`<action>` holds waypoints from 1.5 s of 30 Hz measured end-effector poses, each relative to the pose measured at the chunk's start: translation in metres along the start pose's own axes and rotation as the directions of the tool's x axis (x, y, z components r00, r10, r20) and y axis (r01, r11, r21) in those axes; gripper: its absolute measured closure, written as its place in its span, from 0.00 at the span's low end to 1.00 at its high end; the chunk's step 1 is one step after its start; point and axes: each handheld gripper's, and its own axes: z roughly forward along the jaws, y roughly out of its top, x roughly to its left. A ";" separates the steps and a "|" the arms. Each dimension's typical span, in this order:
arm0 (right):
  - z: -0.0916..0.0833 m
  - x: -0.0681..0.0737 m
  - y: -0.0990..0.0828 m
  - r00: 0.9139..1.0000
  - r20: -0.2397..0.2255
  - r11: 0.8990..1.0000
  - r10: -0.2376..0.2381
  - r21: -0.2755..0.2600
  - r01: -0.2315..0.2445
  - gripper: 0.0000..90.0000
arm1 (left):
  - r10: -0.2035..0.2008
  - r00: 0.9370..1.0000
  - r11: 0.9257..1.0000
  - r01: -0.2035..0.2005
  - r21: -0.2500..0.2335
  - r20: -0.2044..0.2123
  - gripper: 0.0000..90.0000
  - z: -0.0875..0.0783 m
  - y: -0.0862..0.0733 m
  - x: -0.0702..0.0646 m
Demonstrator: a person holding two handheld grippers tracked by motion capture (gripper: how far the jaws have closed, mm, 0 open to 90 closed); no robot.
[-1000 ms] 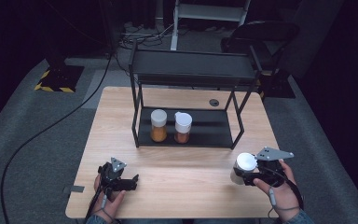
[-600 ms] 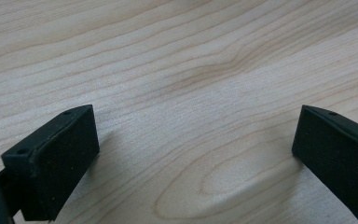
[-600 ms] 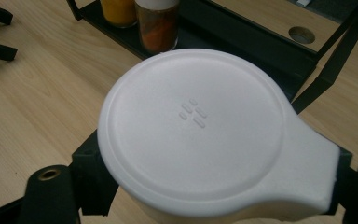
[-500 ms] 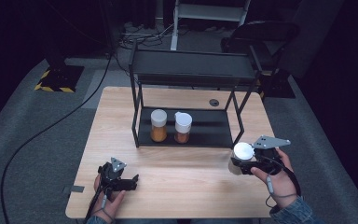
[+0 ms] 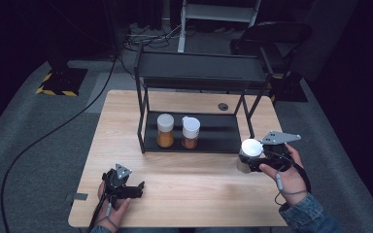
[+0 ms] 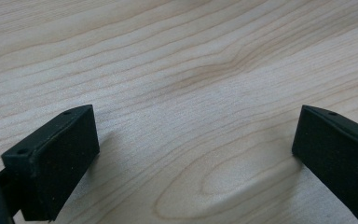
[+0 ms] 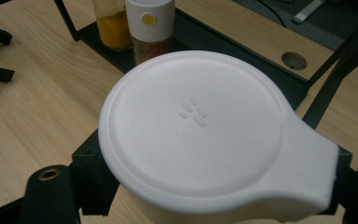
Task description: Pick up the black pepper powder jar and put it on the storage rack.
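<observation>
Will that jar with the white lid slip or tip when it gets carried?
Probably not slip: the right gripper has both jaws clamped on the jar with the white lid. The smooth plastic may be a bit slippery. It looks upright, the flat lid facing up, so it should stay steady if kept level.

1. This is a lab-style recording space, not a home: its edges are dark and bare.
2. A single light wooden table (image 5: 126, 126) stands on grey carpet (image 5: 34, 141).
3. A long black cable (image 5: 73, 119) trails across the floor.
4. Yellow-and-black hazard tape (image 5: 46, 90) marks a dark equipment base.
5. A white metal stand (image 5: 221, 12) and a black chair (image 5: 277, 39) wait behind the table.
</observation>
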 end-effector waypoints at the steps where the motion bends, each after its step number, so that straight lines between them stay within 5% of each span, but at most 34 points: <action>1: 0.000 0.000 0.002 1.000 -0.001 1.000 0.001 -0.002 -0.001 0.25 | 0.000 1.000 1.000 0.000 0.000 0.000 0.00 0.000 0.000 0.000; 45: 0.071 -0.018 0.051 0.999 -0.037 0.999 -0.018 -0.038 0.017 0.25 | -0.004 1.000 1.000 0.004 0.000 -0.005 0.00 0.000 0.000 -0.001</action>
